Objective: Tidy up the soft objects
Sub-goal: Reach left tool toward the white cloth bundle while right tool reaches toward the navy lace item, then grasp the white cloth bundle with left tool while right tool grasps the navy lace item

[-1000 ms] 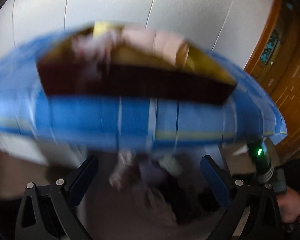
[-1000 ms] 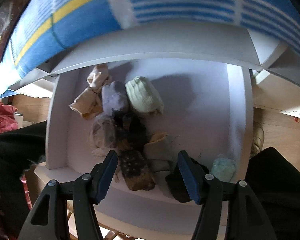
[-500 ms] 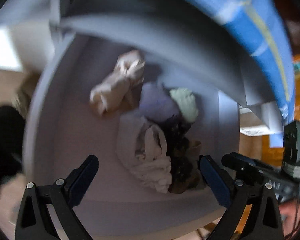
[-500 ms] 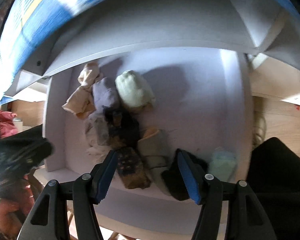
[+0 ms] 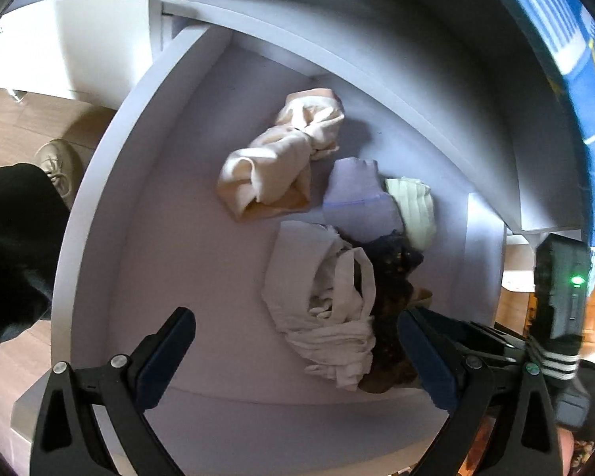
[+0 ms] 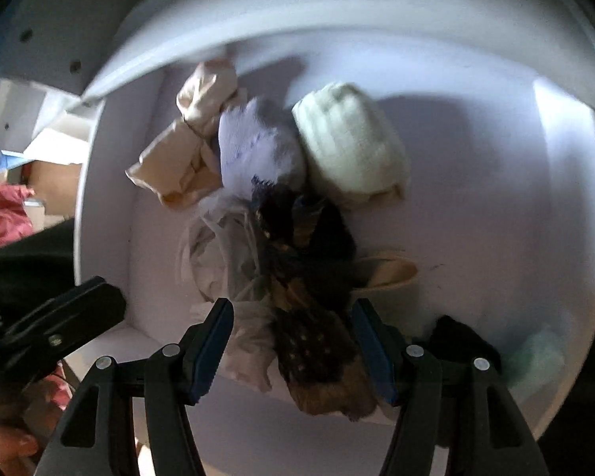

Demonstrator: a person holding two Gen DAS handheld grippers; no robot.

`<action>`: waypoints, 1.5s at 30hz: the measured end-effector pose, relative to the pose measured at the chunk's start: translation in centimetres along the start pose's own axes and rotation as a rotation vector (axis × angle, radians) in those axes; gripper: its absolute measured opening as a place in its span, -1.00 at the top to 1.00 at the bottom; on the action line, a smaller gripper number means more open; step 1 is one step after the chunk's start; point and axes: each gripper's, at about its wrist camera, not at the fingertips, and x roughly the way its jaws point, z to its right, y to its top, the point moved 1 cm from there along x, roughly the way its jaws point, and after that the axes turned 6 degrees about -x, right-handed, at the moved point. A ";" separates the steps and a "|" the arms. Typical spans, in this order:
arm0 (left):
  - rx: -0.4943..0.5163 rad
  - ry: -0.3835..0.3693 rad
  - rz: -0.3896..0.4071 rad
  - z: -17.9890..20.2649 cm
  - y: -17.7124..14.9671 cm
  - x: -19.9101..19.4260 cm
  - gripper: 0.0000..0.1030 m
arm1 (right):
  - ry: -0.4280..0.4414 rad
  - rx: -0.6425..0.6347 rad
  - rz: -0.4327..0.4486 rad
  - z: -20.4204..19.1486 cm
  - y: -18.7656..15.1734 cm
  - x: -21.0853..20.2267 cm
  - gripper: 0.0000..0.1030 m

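Over sock pile (image 6: 297,261): both grippers open, empty.

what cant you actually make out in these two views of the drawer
- Dark spotted piece: right wrist view is motion-blurred; whether the right gripper touches it is unclear.
- Black item: right wrist view, half hidden behind the gripper's finger.
- Pale green item: right wrist view, blurred, near the edge.
- Spotted piece's lower end: left wrist view, hidden behind the left gripper finger.

rolled socks (image 5: 337,261) lie heaped together in the open drawer (image 5: 111,198), nearer its left wall, beneath a shelf (image 5: 377,51).
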 end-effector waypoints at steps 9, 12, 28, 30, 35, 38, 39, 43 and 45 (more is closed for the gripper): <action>0.043 0.036 -0.013 0.4 -0.2 1.0 -0.99 | 0.019 0.027 -0.091 0.2 -0.4 3.4 0.04; 0.038 0.042 -0.016 0.2 -0.1 1.3 -0.99 | 0.047 0.046 -0.070 0.2 -0.4 2.7 0.31; 0.107 0.069 -0.069 1.9 -0.7 4.9 -0.99 | -0.016 0.146 -0.050 3.8 -1.8 0.4 0.37; 0.123 0.071 -0.078 2.3 -0.9 5.4 -0.99 | -0.009 0.141 -0.055 4.1 -1.8 0.8 0.36; 0.153 0.092 -0.098 2.7 -1.3 6.5 -0.99 | -0.025 0.089 -0.075 3.8 -1.4 2.7 0.32; 0.149 0.116 -0.105 2.4 -1.2 7.0 -0.99 | -0.023 0.087 -0.082 3.7 -1.3 3.0 0.31; 0.145 0.120 -0.107 2.3 -1.1 7.0 -0.99 | -0.023 0.090 -0.081 3.5 -1.3 3.2 0.34; 0.165 0.138 -0.110 2.3 -1.1 7.8 -0.99 | -0.006 0.141 -0.045 3.7 -1.2 2.2 0.38; 0.186 0.149 -0.114 2.5 -1.4 8.1 -0.99 | 0.004 0.167 -0.019 4.1 -1.2 1.2 0.38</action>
